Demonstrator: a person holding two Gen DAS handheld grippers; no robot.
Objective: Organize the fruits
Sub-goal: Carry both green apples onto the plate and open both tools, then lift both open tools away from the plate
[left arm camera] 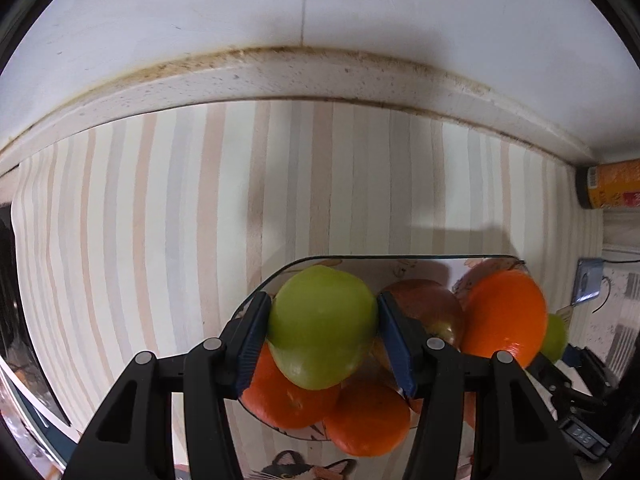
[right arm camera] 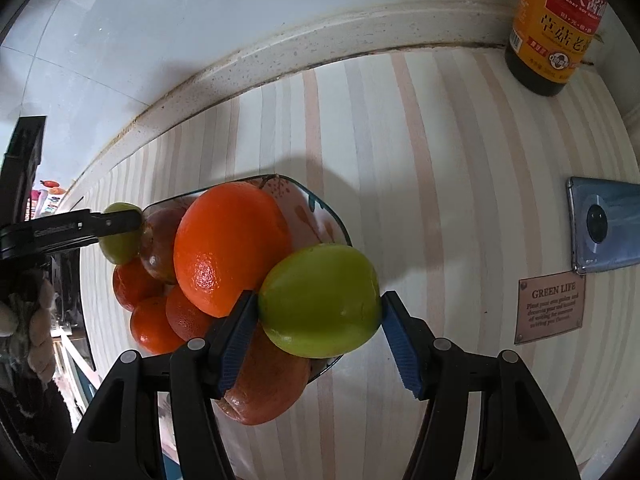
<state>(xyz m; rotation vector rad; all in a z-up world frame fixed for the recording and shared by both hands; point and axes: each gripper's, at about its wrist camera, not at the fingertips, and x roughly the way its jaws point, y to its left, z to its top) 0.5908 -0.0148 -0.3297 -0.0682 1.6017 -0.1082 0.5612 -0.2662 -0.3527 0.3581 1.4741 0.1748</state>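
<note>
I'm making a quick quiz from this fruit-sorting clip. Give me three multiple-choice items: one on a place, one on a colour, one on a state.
1. Where does the dark sauce bottle stand?
A. by the backsplash
B. in the dish
C. on the phone

2. What colour is the fruit between each gripper's fingers?
A. orange
B. green
C. red

3. How does the left gripper stand?
A. open, apart from fruit
B. shut on a green fruit
C. out of view

Answers:
1 A, the sauce bottle stands at the counter's back edge.
2 B, both hold a green fruit.
3 B, the left gripper pads press the fruit's sides.
</note>
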